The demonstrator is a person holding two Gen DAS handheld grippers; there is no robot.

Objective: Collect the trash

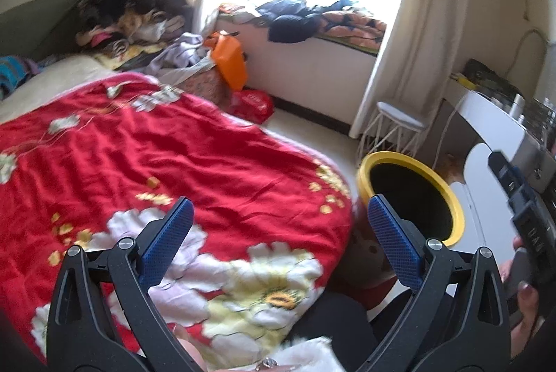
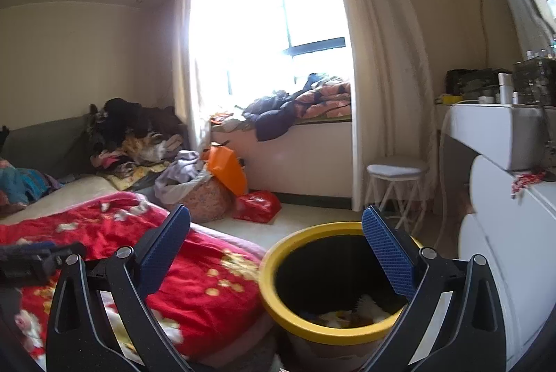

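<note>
A trash bin with a yellow rim (image 2: 278, 313) stands on the floor beside the bed; pale crumpled trash (image 2: 351, 314) lies inside it. The bin also shows in the left wrist view (image 1: 455, 208). My right gripper (image 2: 276, 234) is open and empty, hovering over the bin's near side. My left gripper (image 1: 279, 219) is open and empty above the foot of the red floral quilt (image 1: 173, 163). A white crumpled piece (image 1: 305, 353) lies at the bottom edge of the left wrist view, below the left gripper.
A white wire stool (image 2: 398, 172) stands by the curtain. A white dresser (image 2: 514, 198) is at right. A red bag (image 2: 257, 205), an orange bag (image 2: 226, 172) and a full laundry basket (image 2: 205, 194) sit by the window bench. Clothes pile on the bed's far end (image 2: 132, 128).
</note>
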